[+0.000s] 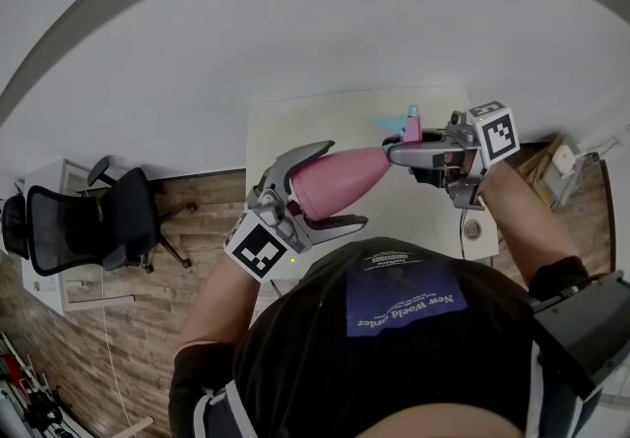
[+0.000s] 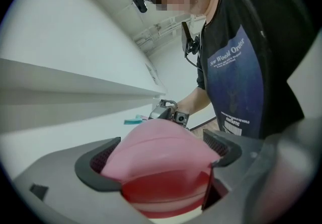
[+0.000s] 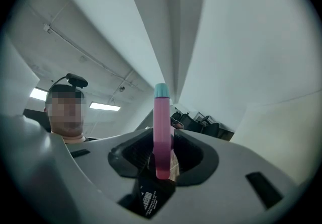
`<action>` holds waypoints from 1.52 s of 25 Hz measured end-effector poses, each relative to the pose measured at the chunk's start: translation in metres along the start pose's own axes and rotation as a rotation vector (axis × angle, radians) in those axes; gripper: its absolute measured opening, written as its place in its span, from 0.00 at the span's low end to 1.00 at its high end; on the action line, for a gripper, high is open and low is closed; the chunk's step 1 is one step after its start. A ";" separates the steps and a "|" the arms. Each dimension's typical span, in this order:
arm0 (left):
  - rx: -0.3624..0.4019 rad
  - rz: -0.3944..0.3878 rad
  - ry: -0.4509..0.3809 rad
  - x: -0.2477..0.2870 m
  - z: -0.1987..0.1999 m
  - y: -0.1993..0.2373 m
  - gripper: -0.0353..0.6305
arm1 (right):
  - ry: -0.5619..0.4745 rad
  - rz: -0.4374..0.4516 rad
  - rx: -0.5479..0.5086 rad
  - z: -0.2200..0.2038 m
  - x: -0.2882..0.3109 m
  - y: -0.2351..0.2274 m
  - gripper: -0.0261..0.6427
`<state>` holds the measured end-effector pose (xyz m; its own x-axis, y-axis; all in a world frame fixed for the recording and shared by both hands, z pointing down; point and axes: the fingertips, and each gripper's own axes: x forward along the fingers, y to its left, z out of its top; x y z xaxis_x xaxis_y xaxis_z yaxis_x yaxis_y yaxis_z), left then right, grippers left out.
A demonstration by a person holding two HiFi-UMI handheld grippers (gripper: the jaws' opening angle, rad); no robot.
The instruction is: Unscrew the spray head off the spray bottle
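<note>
White table [image 1: 295,131] below; spray bottle [image 1: 340,180] is gripped by left gripper [image 1: 346,183], long axis pointed ahead; spray head [image 1: 412,126] is clamped by right gripper [image 1: 394,153]

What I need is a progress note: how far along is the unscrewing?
Done: bottle held clear of the table, left gripper clamped on its pink body, right gripper on the spray head. In hand: presumably the twist. Left: head sits at the neck, unseparated; turns made can't be judged.
</note>
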<state>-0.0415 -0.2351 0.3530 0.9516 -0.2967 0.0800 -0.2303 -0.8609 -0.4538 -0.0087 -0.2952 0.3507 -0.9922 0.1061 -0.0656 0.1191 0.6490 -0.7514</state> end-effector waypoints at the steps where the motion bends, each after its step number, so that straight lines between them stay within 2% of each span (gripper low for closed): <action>1: 0.011 -0.007 0.004 -0.001 0.002 0.001 0.81 | 0.006 0.000 -0.003 -0.001 0.001 0.000 0.22; 3: 0.013 -0.026 0.000 -0.005 0.003 0.001 0.81 | 0.031 -0.005 -0.018 -0.005 0.004 0.001 0.22; 11: -0.068 -0.100 -0.030 -0.011 -0.001 -0.001 0.81 | 0.102 -0.023 -0.128 -0.013 0.008 0.004 0.22; 12: -0.102 -0.104 -0.038 -0.011 -0.001 -0.001 0.81 | 0.109 -0.024 -0.153 -0.014 0.008 0.006 0.22; 15: -0.322 -0.069 -0.058 -0.013 -0.004 0.002 0.81 | 0.124 -0.024 -0.217 -0.014 0.009 0.009 0.22; 16: -0.353 -0.067 -0.060 -0.013 -0.004 0.002 0.81 | 0.129 -0.026 -0.229 -0.015 0.008 0.009 0.22; 28: -0.390 -0.095 -0.057 -0.012 -0.006 0.006 0.81 | 0.149 -0.050 -0.307 -0.016 0.010 0.007 0.22; 30: -0.419 -0.104 -0.065 -0.013 -0.005 0.006 0.81 | 0.145 -0.049 -0.326 -0.016 0.011 0.008 0.22; 31: -0.458 -0.119 -0.080 -0.014 -0.006 0.007 0.81 | 0.145 -0.047 -0.356 -0.016 0.011 0.010 0.22; 34: -0.649 -0.171 -0.173 -0.019 -0.007 0.010 0.81 | 0.169 -0.054 -0.506 -0.013 0.015 0.020 0.22; 38: -0.781 -0.197 -0.231 -0.020 -0.007 0.012 0.81 | 0.196 -0.045 -0.609 -0.012 0.016 0.026 0.22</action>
<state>-0.0646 -0.2422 0.3527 0.9874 -0.0916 -0.1290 -0.0489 -0.9523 0.3012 -0.0214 -0.2672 0.3378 -0.9783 0.1672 0.1221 0.1344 0.9616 -0.2393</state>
